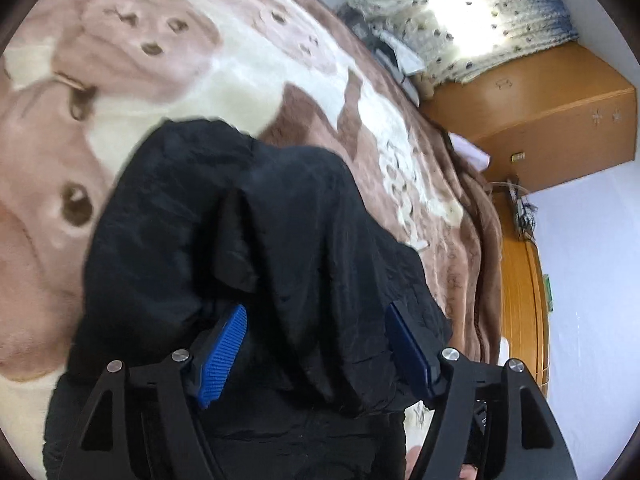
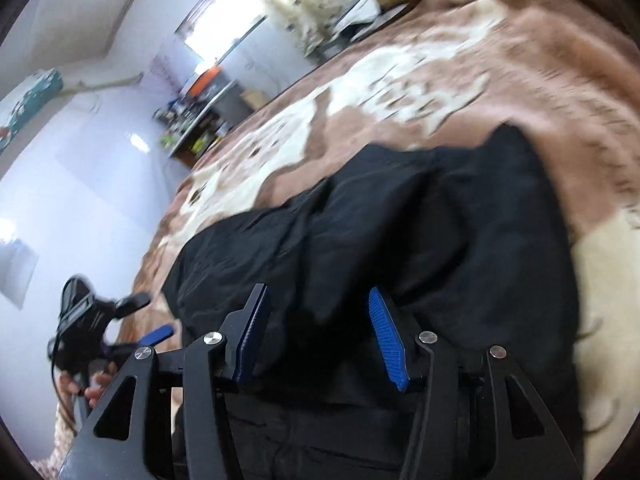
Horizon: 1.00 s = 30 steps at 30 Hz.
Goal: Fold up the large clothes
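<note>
Black garment (image 1: 248,240) lies bunched on a brown-and-cream plush blanket (image 1: 224,64) covering the bed. It sits directly beneath and ahead of both tongs.

Left gripper (image 1: 320,344): jaws stand wide apart, blue ribbed pads (image 1: 222,356) on either side of a raised fold of the black cloth. Fabric passes between the pads, but neither pad presses on it; nothing is gripped.

Right gripper (image 2: 320,332): jaws likewise spread, blue pads (image 2: 386,336) flanking a dark ridge of the same garment. The cloth lies between and under the fingers; pads stand clear of it, no hold.

In the right wrist view the left gripper (image 2: 154,318) appears at the lower left, held by a hand (image 2: 86,388), just off the garment's near-left edge.

Garment appearance: matte black, thin and crinkled, slight sheen on creases. It is heaped in overlapping layers with several long ridges running away from the tongs. One triangular flap (image 1: 234,244) stands up near the centre. Outline is irregular; far edge rests on the cream patch of the blanket.
</note>
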Available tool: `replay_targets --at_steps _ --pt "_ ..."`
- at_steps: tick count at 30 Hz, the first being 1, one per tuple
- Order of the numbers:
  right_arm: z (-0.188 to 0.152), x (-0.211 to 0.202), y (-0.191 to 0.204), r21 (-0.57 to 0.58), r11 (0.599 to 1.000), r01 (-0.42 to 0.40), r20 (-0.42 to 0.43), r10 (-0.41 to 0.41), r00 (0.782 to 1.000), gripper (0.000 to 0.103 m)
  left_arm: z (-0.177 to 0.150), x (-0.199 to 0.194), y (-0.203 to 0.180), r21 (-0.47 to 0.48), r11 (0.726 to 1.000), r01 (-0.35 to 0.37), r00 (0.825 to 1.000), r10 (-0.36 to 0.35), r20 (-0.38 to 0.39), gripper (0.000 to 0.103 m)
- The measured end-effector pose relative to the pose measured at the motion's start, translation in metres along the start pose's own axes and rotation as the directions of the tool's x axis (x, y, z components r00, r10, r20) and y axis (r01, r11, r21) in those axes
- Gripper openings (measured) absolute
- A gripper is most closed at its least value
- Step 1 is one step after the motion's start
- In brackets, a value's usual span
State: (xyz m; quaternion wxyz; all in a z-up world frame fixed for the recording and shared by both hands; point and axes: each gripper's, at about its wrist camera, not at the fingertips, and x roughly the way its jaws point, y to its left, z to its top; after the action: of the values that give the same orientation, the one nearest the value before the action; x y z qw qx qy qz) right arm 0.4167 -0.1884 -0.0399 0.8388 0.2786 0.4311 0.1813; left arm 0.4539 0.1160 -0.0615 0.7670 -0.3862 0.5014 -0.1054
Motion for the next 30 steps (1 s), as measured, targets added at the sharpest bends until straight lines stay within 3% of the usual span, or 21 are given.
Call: replay_targets --at_steps 3,4,5,6,8,10,13,16,20,23,24,26,30 --pt "-0.002 0.014 0.008 0.001 1.0 -0.025 -0.036 0.025 0.999 0.051 0.004 0.01 -0.012 0.049 0.999 -0.005 1.0 0.005 -0.018 0.071" --pt "-0.002 0.012 0.008 -0.006 1.0 -0.023 -0.027 0.023 0.999 0.034 0.003 0.009 -0.013 0.055 0.998 -0.004 1.0 0.005 -0.014 0.07" --pt "-0.001 0.009 0.011 -0.03 0.999 -0.017 -0.009 0.017 1.0 0.01 0.005 0.009 -0.016 0.066 0.998 -0.01 1.0 0.011 -0.011 0.064" --pt "0.0 0.005 0.013 -0.05 0.999 -0.006 -0.001 0.006 1.0 0.009 0.005 0.009 -0.017 0.071 0.997 -0.017 1.0 0.018 -0.008 0.056" --pt "0.001 -0.004 0.013 -0.064 0.998 -0.002 0.015 0.003 1.0 0.006 0.004 0.008 -0.02 0.095 0.995 -0.042 0.999 0.044 -0.02 0.024" --pt "0.001 -0.015 0.014 -0.088 0.996 -0.001 0.027 0.003 1.0 0.005 -0.002 0.004 -0.02 0.128 0.99 -0.054 0.998 0.058 -0.028 0.007" --pt "-0.004 -0.03 0.015 -0.12 0.993 -0.008 0.026 0.011 1.0 0.005 -0.022 -0.006 -0.017 0.201 0.976 -0.087 0.995 0.094 -0.023 0.006" --pt "-0.017 -0.021 0.009 -0.148 0.989 0.025 -0.044 -0.032 0.999 0.005 -0.035 -0.004 -0.001 0.221 0.964 -0.145 0.988 0.153 -0.022 0.006" --pt "-0.037 0.014 0.005 -0.245 0.951 0.188 -0.102 -0.218 0.971 0.005 -0.041 0.008 0.014 0.214 0.957 -0.198 0.978 0.208 -0.025 0.006" --pt "-0.037 0.023 0.008 -0.262 0.939 0.221 -0.094 -0.253 0.963 0.007 -0.041 0.013 0.013 0.237 0.942 -0.238 0.968 0.25 -0.02 0.008" --pt "-0.036 0.023 0.009 -0.267 0.935 0.232 -0.092 -0.265 0.96 0.009 -0.04 0.014 0.012 0.249 0.934 -0.256 0.963 0.269 -0.016 0.009" --pt "-0.035 0.02 0.01 -0.285 0.916 0.282 -0.091 -0.318 0.944 0.031 -0.042 0.012 0.006 0.288 0.915 -0.282 0.955 0.296 -0.004 0.013" --pt "-0.032 -0.009 0.021 -0.343 0.884 0.318 -0.027 -0.348 0.937 0.036 -0.048 -0.013 -0.01 0.348 0.885 -0.31 0.95 0.306 0.068 0.029"
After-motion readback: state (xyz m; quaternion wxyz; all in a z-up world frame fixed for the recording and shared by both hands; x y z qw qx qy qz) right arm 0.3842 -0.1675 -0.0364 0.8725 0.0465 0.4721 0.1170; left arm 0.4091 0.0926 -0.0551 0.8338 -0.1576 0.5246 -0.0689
